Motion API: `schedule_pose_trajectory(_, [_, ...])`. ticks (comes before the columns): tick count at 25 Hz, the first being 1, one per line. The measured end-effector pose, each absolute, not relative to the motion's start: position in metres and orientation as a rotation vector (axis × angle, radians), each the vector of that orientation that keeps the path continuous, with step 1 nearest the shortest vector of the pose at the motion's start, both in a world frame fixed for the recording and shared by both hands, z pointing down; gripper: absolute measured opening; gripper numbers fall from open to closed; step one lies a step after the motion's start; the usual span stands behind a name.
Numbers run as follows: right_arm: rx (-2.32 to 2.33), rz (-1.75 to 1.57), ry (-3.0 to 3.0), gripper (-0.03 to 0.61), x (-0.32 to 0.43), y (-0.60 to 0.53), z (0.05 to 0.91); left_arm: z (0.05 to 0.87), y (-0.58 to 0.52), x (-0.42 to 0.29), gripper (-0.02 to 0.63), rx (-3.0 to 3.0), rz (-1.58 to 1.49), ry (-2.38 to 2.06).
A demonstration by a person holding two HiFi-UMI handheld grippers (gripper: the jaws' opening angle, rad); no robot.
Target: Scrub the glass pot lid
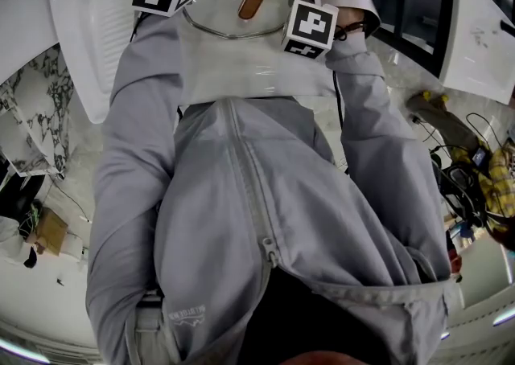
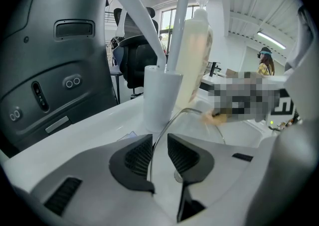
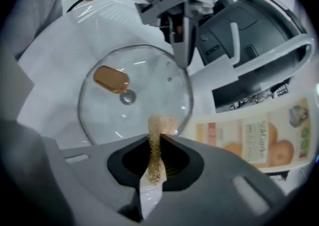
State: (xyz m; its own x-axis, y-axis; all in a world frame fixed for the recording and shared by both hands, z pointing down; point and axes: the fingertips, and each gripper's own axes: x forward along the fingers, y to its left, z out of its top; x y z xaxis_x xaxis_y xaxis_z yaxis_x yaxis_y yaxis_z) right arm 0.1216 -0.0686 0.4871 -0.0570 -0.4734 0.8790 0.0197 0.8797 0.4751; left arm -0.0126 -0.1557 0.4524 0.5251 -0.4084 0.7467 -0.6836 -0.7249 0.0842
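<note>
The glass pot lid [image 3: 134,95], round with a steel rim and a brown knob [image 3: 110,78], is held tilted over a white sink [image 1: 80,26]. My left gripper [image 2: 159,145] is shut on the lid's rim [image 2: 172,120], which runs edge-on between the pads. From the right gripper view it [image 3: 180,46] shows at the lid's far edge. My right gripper [image 3: 157,145] is shut on a thin yellow-brown scrub pad [image 3: 155,155], whose tip lies against the lid's near edge. The head view has the lid [image 1: 241,2] at the top, between both marker cubes.
A white faucet [image 2: 162,90] and a pale soap bottle [image 2: 197,56] stand just behind the lid. A dark grey appliance [image 2: 55,56] fills the left. A printed carton [image 3: 249,135] lies to the right. Cables and clutter [image 1: 475,170] sit at the counter's right.
</note>
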Motion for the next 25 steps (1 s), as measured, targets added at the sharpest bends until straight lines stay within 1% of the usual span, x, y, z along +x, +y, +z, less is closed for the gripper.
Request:
schedule_pose_trajectory(6, [0.465,-0.515,-1.611,0.035,0.119,-0.111,0.463,0.455,-0.154,-0.018,0.084,2.404,1.058,-0.869])
schedule_pose_trajectory(13, [0.453,-0.54,-1.623,0.035,0.113,-0.11,0.47,0.452,-0.151,-0.027,0.038,2.425,1.14,-0.849])
schedule_pose_trajectory(21, [0.412,-0.577,-1.635,0.035,0.11,-0.107,0.484,0.445,-0.147,-0.042,0.021,2.439,1.151,-0.931])
schedule_pose_trajectory(25, [0.426,-0.533,-1.628,0.035,0.118,-0.1,0.491,0.446,-0.146,-0.043,0.02,2.451,1.173,-0.933])
